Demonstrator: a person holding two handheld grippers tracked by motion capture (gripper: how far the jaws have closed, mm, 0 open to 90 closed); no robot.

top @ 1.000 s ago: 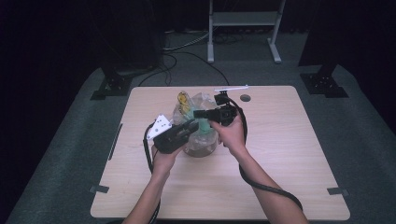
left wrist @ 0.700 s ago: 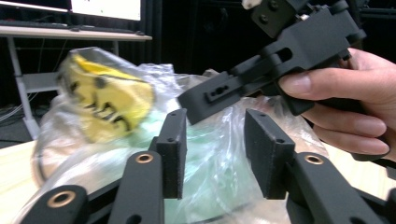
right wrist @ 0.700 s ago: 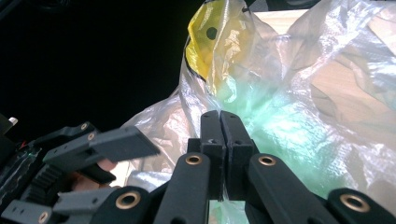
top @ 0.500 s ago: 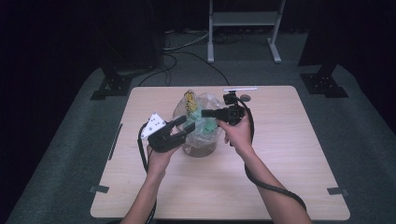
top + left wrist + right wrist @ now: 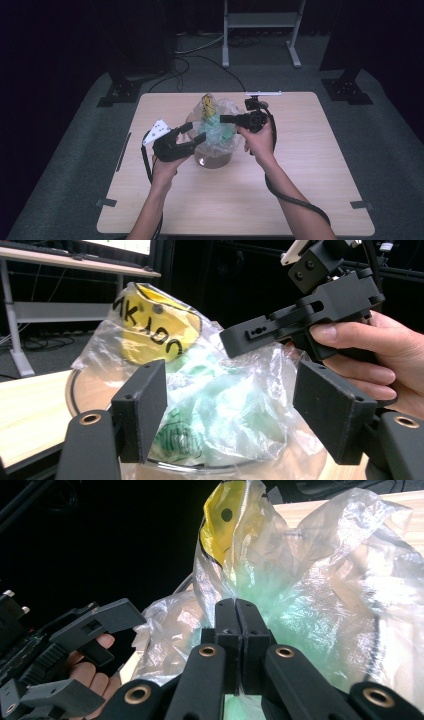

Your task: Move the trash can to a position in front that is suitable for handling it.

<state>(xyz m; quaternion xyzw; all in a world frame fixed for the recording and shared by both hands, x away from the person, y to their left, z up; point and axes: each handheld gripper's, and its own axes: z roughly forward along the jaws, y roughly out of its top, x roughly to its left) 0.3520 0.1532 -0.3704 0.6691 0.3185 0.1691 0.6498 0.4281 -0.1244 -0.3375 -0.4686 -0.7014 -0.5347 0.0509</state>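
A clear plastic bag (image 5: 215, 132) with green and yellow things inside stands in a round glass dish (image 5: 212, 161) at the table's middle. My right gripper (image 5: 223, 119) comes in from the right, its jaws shut on a fold of the bag's film near the top; in the right gripper view (image 5: 235, 615) the two jaws meet with film (image 5: 325, 590) bunched around them. My left gripper (image 5: 196, 134) sits at the bag's left side. Its jaws have just been opening and stand apart (image 5: 237, 410), with the bag (image 5: 220, 405) between them, untouched. A yellow packet (image 5: 150, 332) sits high in the bag.
The wooden table (image 5: 300, 165) has bare room in front and on both sides of the dish. A thin white bar (image 5: 262, 93) lies at its far edge. Black stand feet (image 5: 120, 92) (image 5: 347, 90) sit on the floor beyond.
The left gripper's jaws have opened off the bag and drawn slightly left. The right gripper, still shut, has shifted a little to the right with the film.
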